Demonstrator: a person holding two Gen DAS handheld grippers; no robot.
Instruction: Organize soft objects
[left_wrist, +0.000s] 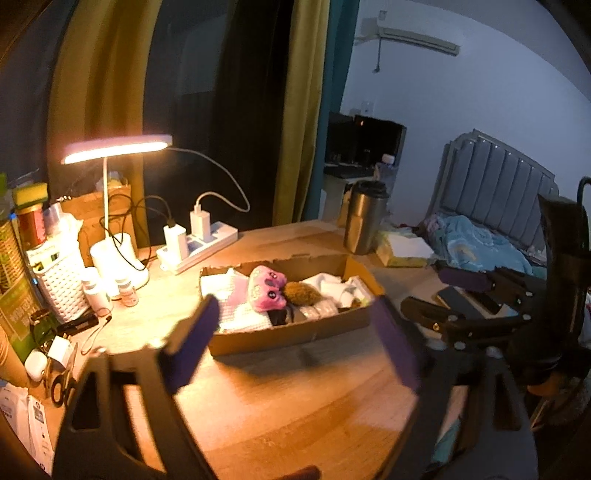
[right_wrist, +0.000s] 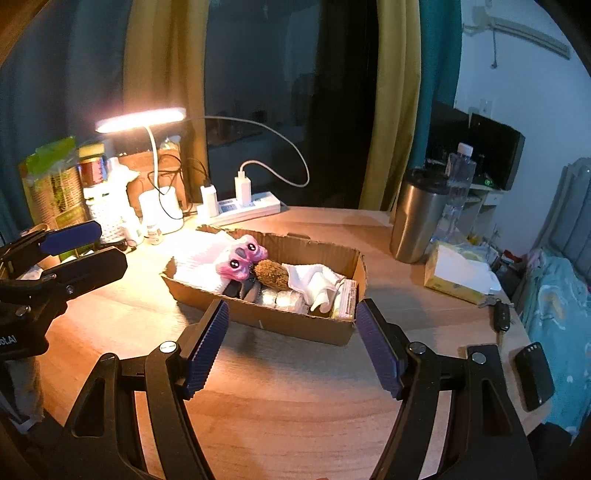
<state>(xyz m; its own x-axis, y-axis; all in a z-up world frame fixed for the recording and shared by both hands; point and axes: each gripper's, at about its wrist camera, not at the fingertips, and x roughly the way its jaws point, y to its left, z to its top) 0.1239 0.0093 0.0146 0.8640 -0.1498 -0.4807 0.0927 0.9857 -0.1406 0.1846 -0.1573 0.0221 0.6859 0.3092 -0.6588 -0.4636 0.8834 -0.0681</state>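
**Soft toys boxed on lamplit desk, both grippers wide**

Lamplight falls across a wooden desk (right_wrist: 295, 398) set before dark windows and yellow curtains, with a bed off to the right. At the desk's middle lies one shallow cardboard box (right_wrist: 295, 321), open at the top. Inside it, from left to right, are a folded white cloth (right_wrist: 201, 267), one pink plush (right_wrist: 242, 258) with two pairs of dark eyes, one brown fuzzy toy (right_wrist: 273, 275) touching the plush, and a crumpled white sock (right_wrist: 317, 284). Along the box's near wall sit grey rolled items and a small packet at the right end; what they are cannot be told. One steel tumbler (right_wrist: 417, 218) stands far right of the box, with one tissue pack (right_wrist: 458, 275) just near of it. One lit lamp (right_wrist: 142, 120), one power strip (right_wrist: 243, 208) carrying two chargers, and one white basket (left_wrist: 61, 286) crowd the far left. One car key (right_wrist: 501, 317) and one black phone (right_wrist: 533, 374) lie at the right edge.

The right gripper (right_wrist: 291, 350) hangs over bare desk just near of the box, jaws spread wide, nothing between them. The left gripper (left_wrist: 291, 347), blurred, is likewise spread wide and empty, touching nothing.
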